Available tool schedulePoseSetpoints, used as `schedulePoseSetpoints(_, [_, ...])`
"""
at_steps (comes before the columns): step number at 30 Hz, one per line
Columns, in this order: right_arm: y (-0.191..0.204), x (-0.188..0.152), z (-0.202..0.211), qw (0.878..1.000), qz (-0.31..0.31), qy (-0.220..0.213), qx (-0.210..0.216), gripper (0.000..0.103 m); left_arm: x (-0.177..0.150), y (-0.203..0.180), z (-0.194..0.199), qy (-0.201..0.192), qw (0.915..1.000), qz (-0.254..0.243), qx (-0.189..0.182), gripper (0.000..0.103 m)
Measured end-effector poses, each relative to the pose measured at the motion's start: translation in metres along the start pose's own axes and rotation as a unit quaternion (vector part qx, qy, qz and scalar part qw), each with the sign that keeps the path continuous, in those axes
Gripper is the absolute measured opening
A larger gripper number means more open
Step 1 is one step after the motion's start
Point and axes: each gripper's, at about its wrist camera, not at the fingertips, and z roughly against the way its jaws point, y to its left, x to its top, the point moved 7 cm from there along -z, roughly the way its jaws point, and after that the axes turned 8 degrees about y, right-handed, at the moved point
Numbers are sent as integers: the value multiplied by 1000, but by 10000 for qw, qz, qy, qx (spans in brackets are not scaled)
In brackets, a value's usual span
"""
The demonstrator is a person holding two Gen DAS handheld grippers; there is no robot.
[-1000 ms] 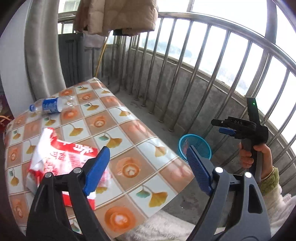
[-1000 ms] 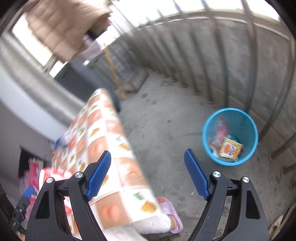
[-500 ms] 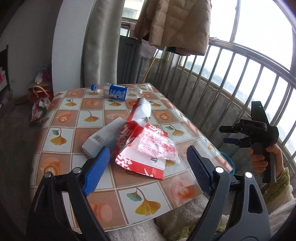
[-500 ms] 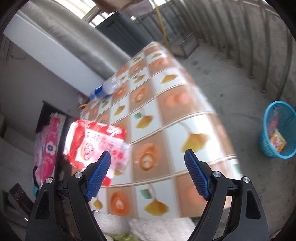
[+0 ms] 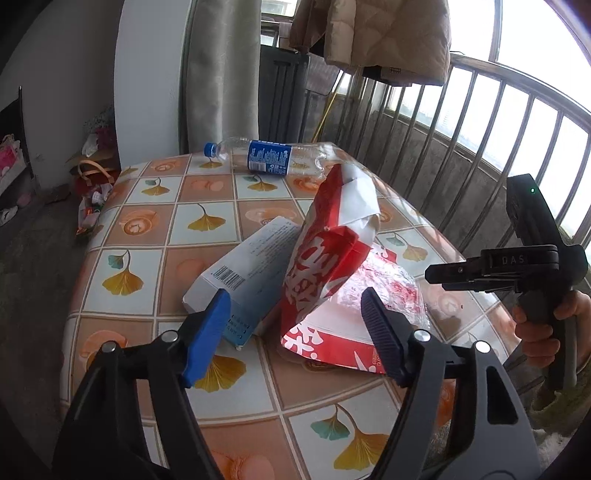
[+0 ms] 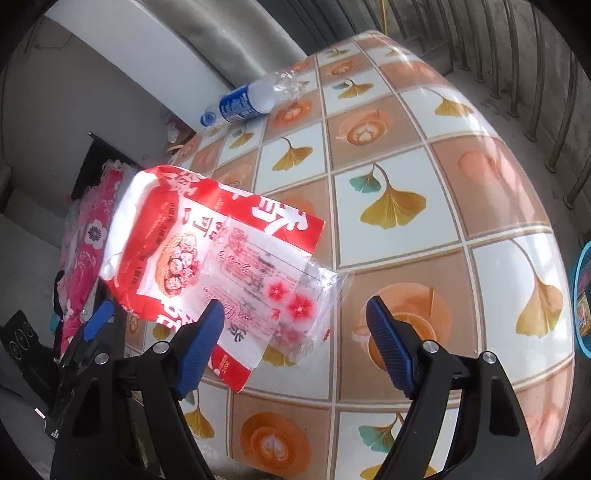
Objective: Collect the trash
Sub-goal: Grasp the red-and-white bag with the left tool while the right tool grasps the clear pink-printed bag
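Note:
A crumpled red and white snack bag point(image 5: 325, 258) lies on the table point(image 5: 147, 229), also in the right wrist view point(image 6: 162, 236). A clear wrapper with red flowers point(image 6: 273, 291) lies on it. A white and blue carton point(image 5: 247, 273) lies beside the bag. An empty plastic bottle with a blue label point(image 5: 266, 157) lies at the far edge, also in the right wrist view point(image 6: 247, 101). My left gripper point(image 5: 295, 328) is open just in front of the carton and bag. My right gripper point(image 6: 295, 343) is open above the wrapper's near edge.
The table has a patterned orange and white cover point(image 6: 406, 184). A blue bin point(image 6: 581, 295) with trash in it shows at the right edge, on the floor. A metal railing point(image 5: 480, 129) runs behind the table. A coat point(image 5: 388, 33) hangs above. Bags point(image 5: 92, 192) lie on the floor at left.
Both grippers have swung from the blue bin and railing back toward the table and moved closer to the red bag. Both have stayed open.

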Motion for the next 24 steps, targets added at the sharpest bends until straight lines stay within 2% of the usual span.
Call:
schedulePoseSetpoints(4, [-5,-1,-10,9996,-169,177,103,66,3,5,-8,23,9999,122,-56,63])
schedulePoseSetpoints(9, [-5,0,-16,9990,-294,208,247,55,2,6,-17,153,9997,109,-122,52])
schedulePoseSetpoints(17, [-12,1,-25,9970,-586,317,381,16,1,5,-25,297,9990,204,-282,32])
schedulePoseSetpoints(20, [-15,0,-26,9958,-700,329,491,8,0,4,-27,346,9987,218,-297,26])
schedulePoseSetpoints(24, [-18,-1,-22,9938,-801,319,703,5,-1,3,-28,353,9988,234,-264,21])
